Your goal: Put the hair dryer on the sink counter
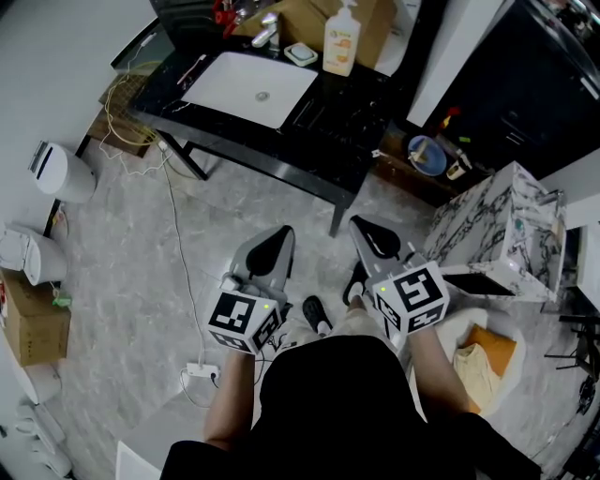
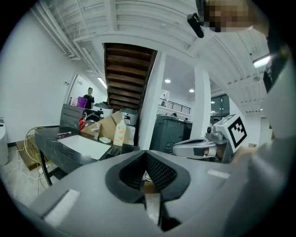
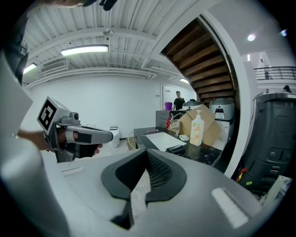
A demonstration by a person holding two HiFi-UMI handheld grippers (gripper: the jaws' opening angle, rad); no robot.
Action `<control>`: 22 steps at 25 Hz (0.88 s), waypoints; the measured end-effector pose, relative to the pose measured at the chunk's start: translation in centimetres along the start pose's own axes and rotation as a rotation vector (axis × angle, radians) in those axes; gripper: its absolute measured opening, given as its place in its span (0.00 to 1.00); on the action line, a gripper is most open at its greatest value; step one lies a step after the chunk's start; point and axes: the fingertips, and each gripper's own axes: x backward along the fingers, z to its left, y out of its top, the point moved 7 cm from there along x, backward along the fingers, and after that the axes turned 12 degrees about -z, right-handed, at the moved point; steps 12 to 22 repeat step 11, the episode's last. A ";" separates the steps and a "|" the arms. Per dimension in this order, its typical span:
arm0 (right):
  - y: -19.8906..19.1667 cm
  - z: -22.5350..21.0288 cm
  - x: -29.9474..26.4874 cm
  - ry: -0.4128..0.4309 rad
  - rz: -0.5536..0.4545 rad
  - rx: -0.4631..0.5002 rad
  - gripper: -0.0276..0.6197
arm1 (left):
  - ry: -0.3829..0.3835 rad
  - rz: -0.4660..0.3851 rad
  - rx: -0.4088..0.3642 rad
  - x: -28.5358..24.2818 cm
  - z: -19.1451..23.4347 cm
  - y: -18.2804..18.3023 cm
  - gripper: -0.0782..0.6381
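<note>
- My left claw and my right claw hang side by side above the floor, a little apart.
- The sink counter stands ahead of both claws.
- The basin is set in the counter, ahead and left of my left claw.
- A pump bottle stands on the counter beyond the basin's right end, with a cardboard box behind it.
- A cabinet stands just right of my right claw.
- A bin stands on the floor well left of my left claw.
- A power strip lies on the floor behind my left claw.

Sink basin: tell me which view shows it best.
Head view: the whole white sink basin shows from above, drain included. Both gripper views catch it only at a low angle, as a flat white strip.
</note>
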 end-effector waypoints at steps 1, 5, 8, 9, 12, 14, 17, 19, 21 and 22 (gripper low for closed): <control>0.0 0.0 0.1 -0.002 -0.001 0.001 0.06 | -0.001 -0.001 0.002 -0.1 0.0 -0.1 0.11; 0.2 -0.2 0.4 -0.002 -0.008 0.006 0.06 | -0.010 0.003 0.000 -0.3 -0.3 -0.1 0.11; 0.2 -0.2 0.7 0.000 -0.004 0.010 0.06 | -0.011 0.000 0.002 -0.4 -0.6 -0.2 0.11; 0.2 -0.2 0.7 0.002 -0.004 0.010 0.06 | -0.011 0.000 0.001 -0.4 -0.7 -0.2 0.11; 0.1 -0.2 0.8 0.004 -0.003 0.010 0.06 | -0.013 0.000 0.000 -0.5 -0.7 -0.2 0.11; 0.1 -0.2 0.8 0.004 -0.003 0.010 0.06 | -0.013 0.000 0.000 -0.5 -0.7 -0.2 0.11; 0.1 -0.2 0.8 0.004 -0.003 0.010 0.06 | -0.013 0.000 0.000 -0.5 -0.7 -0.2 0.11; 0.1 -0.2 0.8 0.004 -0.003 0.010 0.06 | -0.013 0.000 0.000 -0.5 -0.7 -0.2 0.11; 0.1 -0.2 0.8 0.004 -0.003 0.010 0.06 | -0.013 0.000 0.000 -0.5 -0.7 -0.2 0.11; 0.1 -0.2 0.8 0.004 -0.003 0.010 0.06 | -0.013 0.000 0.000 -0.5 -0.7 -0.2 0.11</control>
